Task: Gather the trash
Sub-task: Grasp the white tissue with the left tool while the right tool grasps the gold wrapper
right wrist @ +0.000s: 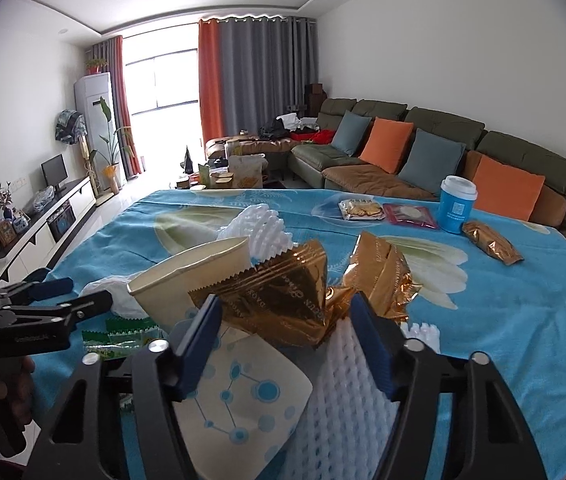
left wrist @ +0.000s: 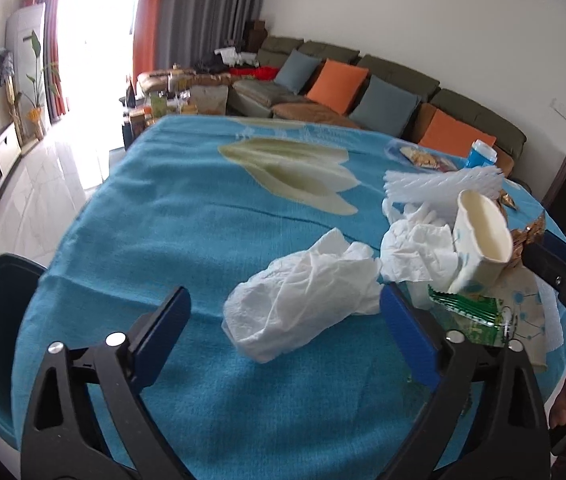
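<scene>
On the blue flowered surface, everything clusters around one landmark, the crumpled paper cup. Just past the cup lies white foam netting; against its near left side sits a crumpled white tissue. The left hand-held gripper hangs over that tissue, jaws wide apart, pads clear of it on either side. The gold foil wrapper lies right of the cup, touching it, with the right hand-held gripper half closed around it and a strip of netting; I cannot tell whether the pads press. A green wrapper lies just in front of the cup.
</scene>
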Available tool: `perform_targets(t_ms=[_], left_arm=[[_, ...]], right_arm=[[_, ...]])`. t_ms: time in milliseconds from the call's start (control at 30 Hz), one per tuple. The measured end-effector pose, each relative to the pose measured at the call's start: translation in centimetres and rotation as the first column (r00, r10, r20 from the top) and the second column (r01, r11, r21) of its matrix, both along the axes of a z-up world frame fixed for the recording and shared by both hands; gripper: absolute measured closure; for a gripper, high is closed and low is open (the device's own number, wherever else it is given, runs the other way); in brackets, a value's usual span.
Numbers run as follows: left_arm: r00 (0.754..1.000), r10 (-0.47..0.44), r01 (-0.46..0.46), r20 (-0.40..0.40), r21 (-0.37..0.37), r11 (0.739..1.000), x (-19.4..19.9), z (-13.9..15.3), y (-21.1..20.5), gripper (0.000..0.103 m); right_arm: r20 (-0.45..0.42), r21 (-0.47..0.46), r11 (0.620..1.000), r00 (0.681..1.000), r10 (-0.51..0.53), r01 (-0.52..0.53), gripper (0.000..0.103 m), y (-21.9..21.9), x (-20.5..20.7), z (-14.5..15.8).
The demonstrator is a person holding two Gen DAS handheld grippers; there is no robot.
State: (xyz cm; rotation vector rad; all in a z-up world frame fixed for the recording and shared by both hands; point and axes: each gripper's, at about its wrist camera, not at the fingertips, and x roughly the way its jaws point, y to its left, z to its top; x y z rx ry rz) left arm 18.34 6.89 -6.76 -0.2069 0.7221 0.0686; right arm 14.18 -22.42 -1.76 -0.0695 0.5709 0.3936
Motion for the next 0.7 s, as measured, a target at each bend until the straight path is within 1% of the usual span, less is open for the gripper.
perform_targets(t_ms=[67, 100, 167, 233, 267, 300, 333, 367, 400, 433, 467, 500, 533, 600, 700], left_arm=[[1.000, -0.003, 0.003, -0.020, -0.014, 1.000, 0.3, -0.3, 0.0, 0.022], [1.000, -0.005, 0.005, -0.028, -0.021, 1.000, 0.5, -0.5, 0.1, 0.025], [0.999, -0.010, 0.009, -0.030, -0.027, 1.000, 0.7, -0.7, 0.0, 0.027], [1.000, -0.013, 0.013, -0.026, -0.031, 0.999, 0.6, -0.8, 0.0, 0.034], [1.000, -0.014, 0.013, -0.024, -0.035, 0.999, 0.6, -0.9, -0.1, 0.041], [1.000, -0.015, 0.015, -0.022, -0.040, 0.999, 0.6, -0.9, -0.1, 0.046], [1.000, -0.018, 0.017, -0.021, -0.044, 0.999, 0.6, -1.0, 0.0, 0.048], [1.000, -0.020, 0.019, -0.018, -0.048, 0.999, 0.5, -1.0, 0.0, 0.052], [1.000, -0.023, 0.023, -0.015, -0.049, 0.999, 0.4, -0.9, -0.1, 0.060], [0.999, -0.029, 0.029, -0.014, -0.050, 0.998, 0.3, -0.9, -0.2, 0.065], [0.999, -0.033, 0.032, -0.013, -0.052, 0.998, 0.2, -1.0, -0.2, 0.075], [0.999, -0.038, 0.038, -0.009, -0.057, 0.998, 0.2, -1.0, -0.2, 0.079], [0.999, -0.042, 0.042, 0.001, -0.065, 0.997, 0.1, -0.9, -0.2, 0.080], [0.999, -0.036, 0.037, 0.017, -0.072, 0.997, -0.3, -0.7, -0.1, 0.085], [0.999, -0.025, 0.028, 0.045, -0.088, 0.996, -1.0, -0.1, 0.2, 0.085]], right_arm=[[-0.013, 0.002, 1.000, 1.000, 0.010, -0.010, 0.058, 0.1, 0.3, -0.1], [-0.019, 0.006, 1.000, 1.000, 0.014, -0.013, 0.060, 0.1, 0.4, -0.1], [-0.029, 0.013, 1.000, 0.999, 0.018, -0.018, 0.067, 0.0, 0.5, -0.2], [-0.040, 0.022, 1.000, 0.999, 0.021, -0.020, 0.067, -0.2, 0.5, -0.3], [-0.041, 0.029, 0.999, 0.999, 0.024, -0.022, 0.068, -0.2, 0.4, -0.3], [-0.044, 0.035, 0.999, 0.999, 0.027, -0.025, 0.068, -0.3, 0.4, -0.3], [-0.043, 0.039, 0.999, 0.999, 0.026, -0.024, 0.068, -0.4, 0.3, -0.3], [-0.044, 0.042, 0.999, 0.999, 0.026, -0.024, 0.068, -0.4, 0.3, -0.3], [-0.043, 0.048, 0.999, 0.999, 0.027, -0.025, 0.068, -0.5, 0.2, -0.2], [-0.035, 0.055, 0.998, 0.999, 0.025, -0.023, 0.069, -0.6, 0.0, -0.1], [-0.031, 0.059, 0.998, 0.999, 0.023, -0.021, 0.069, -0.8, -0.1, 0.0], [-0.027, 0.062, 0.998, 0.999, 0.021, -0.020, 0.069, -0.8, -0.2, 0.2], [-0.022, 0.066, 0.998, 1.000, 0.020, -0.018, 0.069, -1.0, -0.3, 0.3], [-0.010, 0.071, 0.997, 1.000, 0.018, -0.017, 0.069, -1.2, -0.5, 0.5], [0.013, 0.077, 0.997, 1.000, 0.008, -0.009, 0.069, -1.5, -1.0, 1.1]])
